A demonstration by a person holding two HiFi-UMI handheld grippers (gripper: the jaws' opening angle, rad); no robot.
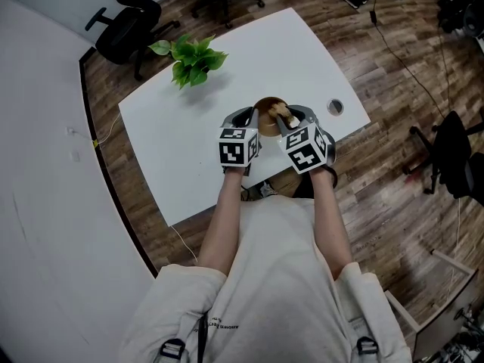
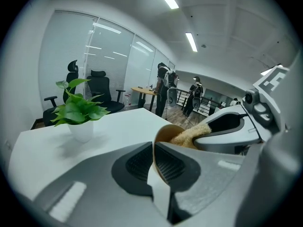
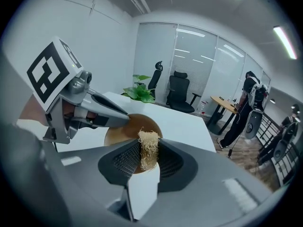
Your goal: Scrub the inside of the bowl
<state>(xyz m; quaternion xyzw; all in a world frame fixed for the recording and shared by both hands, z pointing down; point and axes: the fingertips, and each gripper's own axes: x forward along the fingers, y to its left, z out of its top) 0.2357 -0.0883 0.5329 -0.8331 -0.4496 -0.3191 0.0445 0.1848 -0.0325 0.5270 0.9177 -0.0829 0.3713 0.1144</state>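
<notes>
Left gripper's (image 2: 154, 150) jaws clamp the wooden bowl's (image 2: 165, 134) rim. Right gripper's (image 3: 149, 156) jaws pinch a loofah scrubber (image 3: 148, 145), long axis upright; the bowl's inside lies just beyond at twelve o'clock

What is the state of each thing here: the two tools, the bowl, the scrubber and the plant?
left tool: shut on the rim of the bowl.
right tool: shut on the scrubber.
bowl: held at its rim.
scrubber: gripped, reaching into the bowl.
plant: upright on the table.
</notes>
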